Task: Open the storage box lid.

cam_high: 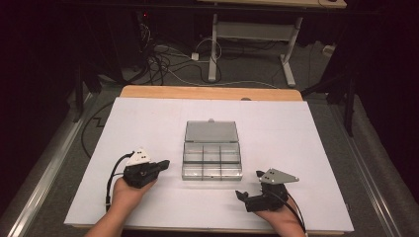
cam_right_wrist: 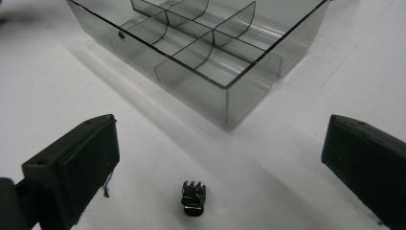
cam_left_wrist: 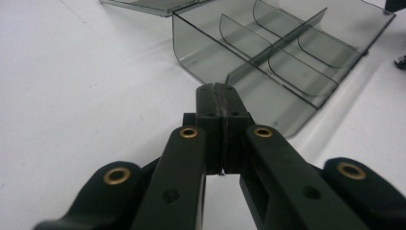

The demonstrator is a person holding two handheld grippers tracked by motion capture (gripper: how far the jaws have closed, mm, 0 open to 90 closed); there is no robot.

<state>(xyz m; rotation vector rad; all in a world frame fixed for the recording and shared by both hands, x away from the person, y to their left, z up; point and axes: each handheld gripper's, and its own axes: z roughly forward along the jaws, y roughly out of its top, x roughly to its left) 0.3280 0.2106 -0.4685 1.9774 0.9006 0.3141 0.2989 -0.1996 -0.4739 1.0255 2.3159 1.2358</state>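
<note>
A clear grey compartment box [cam_high: 212, 170] stands at the middle of the white table, its lid [cam_high: 211, 132] folded flat behind it. Its several cells look empty. My left gripper [cam_high: 165, 164] lies just left of the box and points at its near left corner [cam_left_wrist: 196, 52]. Its jaws [cam_left_wrist: 221, 93] are shut flat against each other with nothing between them. My right gripper [cam_high: 249, 185] sits right of the box's front, open wide [cam_right_wrist: 220, 129]. A small black ridged part [cam_right_wrist: 193, 197] rests on the table between its jaws, short of the box wall [cam_right_wrist: 201, 96] and touched by neither pad.
A white sheet [cam_high: 148, 118] covers the wooden table, bare around the box. Beyond the far edge are a floor with cables [cam_high: 163, 59] and a desk frame [cam_high: 257, 34]. A hand holds each gripper at the near edge.
</note>
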